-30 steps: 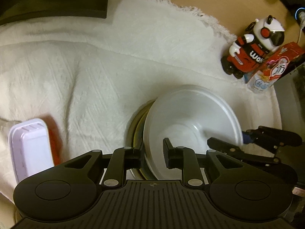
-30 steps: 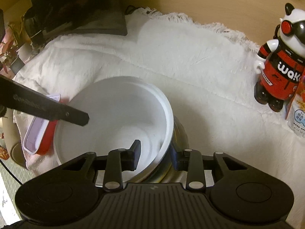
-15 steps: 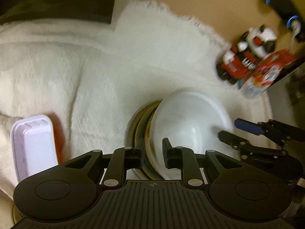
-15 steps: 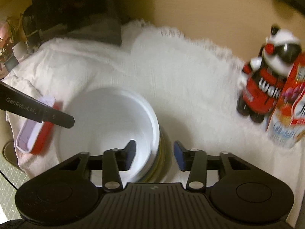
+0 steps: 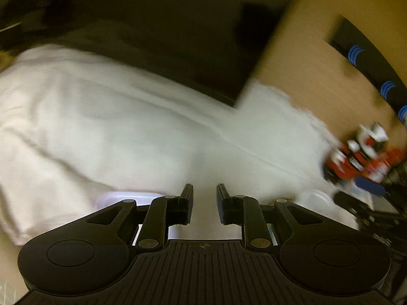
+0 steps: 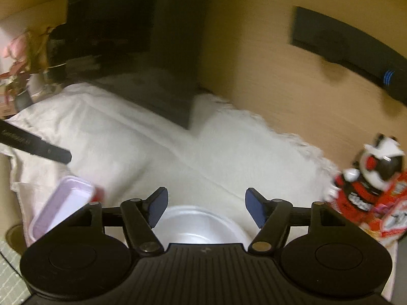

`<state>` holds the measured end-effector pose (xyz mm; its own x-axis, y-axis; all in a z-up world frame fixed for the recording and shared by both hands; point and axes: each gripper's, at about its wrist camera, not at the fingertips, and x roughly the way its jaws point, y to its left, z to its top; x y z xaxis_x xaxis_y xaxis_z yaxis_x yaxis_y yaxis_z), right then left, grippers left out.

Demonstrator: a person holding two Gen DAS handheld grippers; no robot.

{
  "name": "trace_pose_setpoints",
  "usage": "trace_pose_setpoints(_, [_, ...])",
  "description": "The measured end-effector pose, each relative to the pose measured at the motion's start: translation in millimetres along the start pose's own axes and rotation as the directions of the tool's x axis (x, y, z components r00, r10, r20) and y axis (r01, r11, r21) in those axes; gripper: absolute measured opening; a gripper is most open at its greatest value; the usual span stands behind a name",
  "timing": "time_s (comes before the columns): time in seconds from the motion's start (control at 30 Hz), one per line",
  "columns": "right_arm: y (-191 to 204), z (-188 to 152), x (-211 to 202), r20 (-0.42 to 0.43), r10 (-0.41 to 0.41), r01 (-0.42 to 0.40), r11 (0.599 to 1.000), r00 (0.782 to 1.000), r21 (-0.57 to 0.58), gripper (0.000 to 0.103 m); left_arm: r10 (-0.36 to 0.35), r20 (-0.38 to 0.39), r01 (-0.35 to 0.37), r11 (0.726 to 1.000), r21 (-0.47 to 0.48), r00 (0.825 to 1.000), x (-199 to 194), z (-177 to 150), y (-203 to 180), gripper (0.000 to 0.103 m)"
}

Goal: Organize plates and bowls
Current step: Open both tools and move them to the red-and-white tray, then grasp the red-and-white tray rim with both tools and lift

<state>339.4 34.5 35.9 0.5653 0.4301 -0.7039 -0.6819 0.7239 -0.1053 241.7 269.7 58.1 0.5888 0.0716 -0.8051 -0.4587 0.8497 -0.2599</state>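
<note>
A white bowl sits on the white cloth, just below and behind my right gripper; its lower part is hidden by the gripper body. My right gripper is open wide and empty, raised above the bowl. My left gripper is open with a narrow gap and empty, above the cloth. A sliver of the white bowl shows at the right in the left wrist view. The left gripper's finger shows at the left edge of the right wrist view. Both views are blurred.
A lilac-lidded box lies on the cloth at the left, also in the left wrist view. A red and white panda toy and a carton stand at the right. A dark box stands at the back against the wall.
Both grippers have let go of the white bowl's rim, opened and pulled up and back. The bowl stays on the stack on the cloth, now low in the views.
</note>
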Motion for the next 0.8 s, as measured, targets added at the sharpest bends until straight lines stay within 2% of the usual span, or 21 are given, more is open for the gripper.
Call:
trace_pose_setpoints(0.1, [24,11,16,-0.056,0.056,-0.055,0.998,0.997,0.017,0.068,0.065,-0.014,-0.066,0.996,-0.056,0.998,1,3,40,0.022])
trace_pose_setpoints(0.2, [47,17,38,-0.124,0.125,-0.119,0.991,0.984,0.056,0.068,0.117,-0.041,-0.12,0.989,-0.084,0.992,10,-1,69,0.022])
trace_pose_setpoints(0.27, [66,19,54,-0.171,0.157,-0.145,0.986,0.973,0.079,0.068,0.132,-0.079,-0.139,0.986,-0.089,0.988,22,-6,83,0.022])
trace_pose_setpoints(0.37, [101,15,76,-0.249,0.221,-0.207,0.975,0.943,0.083,0.068,0.167,-0.132,-0.177,0.982,-0.064,0.977,39,-21,93,0.022])
trace_pose_setpoints(0.57, [149,-1,112,-0.359,0.227,-0.231,0.972,0.905,0.031,0.068,0.161,-0.218,-0.176,0.983,-0.053,0.963,59,-43,109,0.022])
trace_pose_setpoints(0.67, [156,-6,121,-0.387,0.229,-0.235,0.972,0.893,0.034,0.068,0.18,-0.232,-0.195,0.98,-0.043,0.956,66,-46,113,0.022])
trace_pose_setpoints(0.8, [155,-13,129,-0.404,0.257,-0.245,0.966,0.878,0.08,0.068,0.167,-0.255,-0.186,0.981,-0.051,0.952,73,-49,115,0.022])
